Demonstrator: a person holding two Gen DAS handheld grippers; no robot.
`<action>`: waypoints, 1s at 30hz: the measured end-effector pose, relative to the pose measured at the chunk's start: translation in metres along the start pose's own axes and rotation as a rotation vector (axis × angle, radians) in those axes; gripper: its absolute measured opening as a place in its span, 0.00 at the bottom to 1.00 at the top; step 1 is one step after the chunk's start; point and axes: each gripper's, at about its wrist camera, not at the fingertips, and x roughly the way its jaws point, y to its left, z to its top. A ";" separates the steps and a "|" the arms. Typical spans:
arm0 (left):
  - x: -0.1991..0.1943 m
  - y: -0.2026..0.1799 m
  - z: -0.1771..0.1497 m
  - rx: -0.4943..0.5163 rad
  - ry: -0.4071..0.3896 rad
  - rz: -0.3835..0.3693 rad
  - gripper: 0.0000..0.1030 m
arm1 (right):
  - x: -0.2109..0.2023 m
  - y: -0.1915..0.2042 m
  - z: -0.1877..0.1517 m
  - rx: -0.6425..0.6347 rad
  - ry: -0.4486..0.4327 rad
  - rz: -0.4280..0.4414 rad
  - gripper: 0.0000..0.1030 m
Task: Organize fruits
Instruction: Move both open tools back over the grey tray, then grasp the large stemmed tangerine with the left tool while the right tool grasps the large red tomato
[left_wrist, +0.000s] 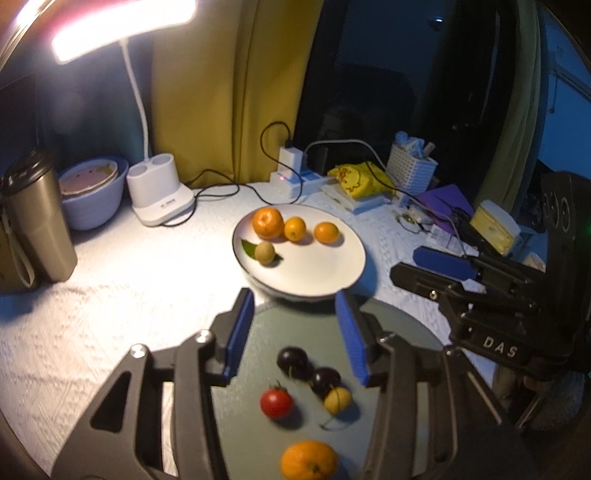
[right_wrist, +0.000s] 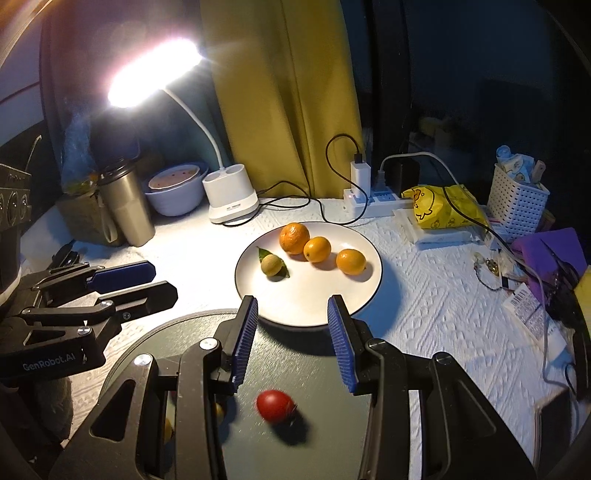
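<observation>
1. Two plates: one white plate (left_wrist: 343, 266) and one dark grey plate (left_wrist: 399, 332).
2. Three orange citrus fruits on the white plate: a large one (left_wrist: 267, 222), a middle one (left_wrist: 294, 229) and a right one (left_wrist: 326, 232).
3. One pale green fruit (left_wrist: 265, 252) with a leaf, also on the white plate.
4. On the dark plate: two dark cherries (left_wrist: 291, 362) (left_wrist: 325, 380), one red tomato (left_wrist: 276, 403), one small yellow fruit (left_wrist: 338, 400), one orange (left_wrist: 309, 459).
5. Two grippers: left gripper (left_wrist: 295, 332), right gripper (right_wrist: 291, 338).
</observation>
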 end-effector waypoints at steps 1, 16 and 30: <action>-0.003 0.000 -0.004 -0.005 -0.001 -0.011 0.56 | -0.002 0.001 -0.001 0.000 0.000 0.000 0.40; -0.014 -0.005 -0.056 -0.055 0.036 -0.018 0.66 | -0.017 0.011 -0.040 -0.001 0.036 -0.002 0.42; -0.014 -0.005 -0.098 -0.075 0.079 0.002 0.66 | -0.017 0.015 -0.075 0.018 0.077 0.000 0.46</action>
